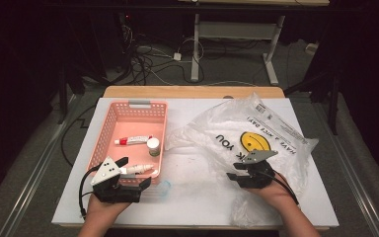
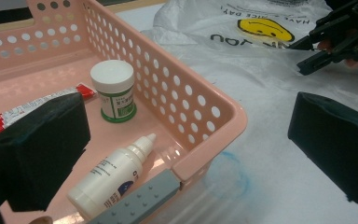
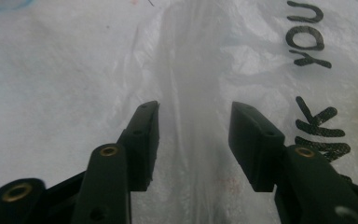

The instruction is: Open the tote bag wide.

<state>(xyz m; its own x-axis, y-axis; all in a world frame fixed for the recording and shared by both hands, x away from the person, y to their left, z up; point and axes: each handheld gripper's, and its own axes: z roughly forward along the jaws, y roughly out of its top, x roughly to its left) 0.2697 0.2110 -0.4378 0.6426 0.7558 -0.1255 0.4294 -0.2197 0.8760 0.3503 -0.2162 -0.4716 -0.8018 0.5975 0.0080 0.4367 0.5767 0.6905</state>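
Note:
A pink perforated basket (image 1: 109, 129) holds a red-and-white tube (image 1: 133, 140), a small white jar (image 1: 153, 146) with a green label, and a white dropper bottle (image 1: 139, 169) lying on its side. My left gripper (image 1: 134, 173) is open wide astride the basket's near right corner (image 2: 214, 140), one jaw inside over the tube (image 2: 9, 116), the other outside. Its jaws touch nothing. A crumpled clear plastic bag (image 1: 237, 128) with a yellow smiley lies at the right. My right gripper (image 3: 193, 112) is low on the bag, jaws apart around a raised fold (image 3: 191, 70) without pressing it.
A clear round piece with a blue rim (image 1: 163, 187) lies on the white table just outside the basket's near corner. A grey handle clip (image 2: 140, 203) sits on the basket's near rim. The right gripper (image 2: 307, 53) appears farther off in the left gripper view.

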